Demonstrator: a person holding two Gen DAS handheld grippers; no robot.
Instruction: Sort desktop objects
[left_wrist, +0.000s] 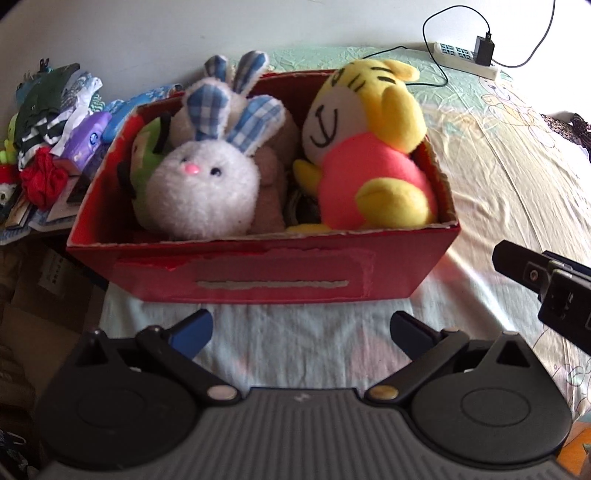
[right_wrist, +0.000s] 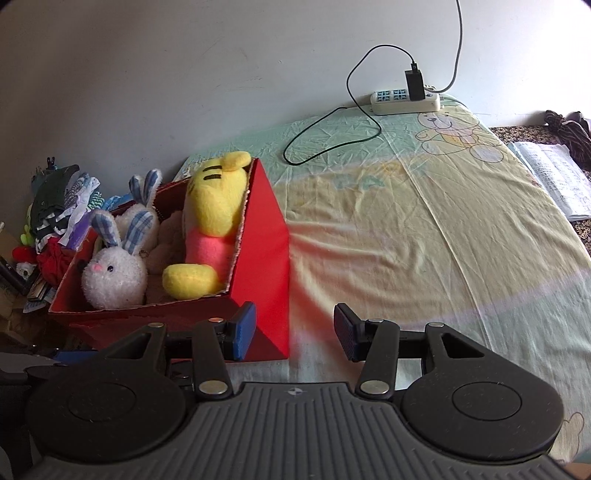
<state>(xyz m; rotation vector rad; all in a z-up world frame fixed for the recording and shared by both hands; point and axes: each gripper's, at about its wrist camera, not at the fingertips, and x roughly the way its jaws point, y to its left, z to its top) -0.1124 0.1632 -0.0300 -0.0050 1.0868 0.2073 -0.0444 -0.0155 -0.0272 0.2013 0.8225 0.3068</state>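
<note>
A red cardboard box (left_wrist: 258, 273) stands on the bed sheet and holds soft toys. Inside it a white rabbit (left_wrist: 201, 195) with blue checked ears lies at the left, and a yellow tiger in a pink top (left_wrist: 369, 155) fills the right half. A green plush (left_wrist: 147, 147) shows behind the rabbit. My left gripper (left_wrist: 301, 332) is open, empty, just in front of the box's front wall. My right gripper (right_wrist: 294, 332) is also open and empty, at the box's (right_wrist: 266, 258) right front corner. The rabbit (right_wrist: 112, 273) and tiger (right_wrist: 210, 221) show in the right wrist view too.
A white power strip (right_wrist: 406, 100) with a black charger and cables lies at the far edge by the wall. An open book (right_wrist: 554, 177) rests at the right. A heap of clothes and small toys (left_wrist: 55, 129) sits left of the box. The right gripper's body (left_wrist: 546, 284) is near the box's right side.
</note>
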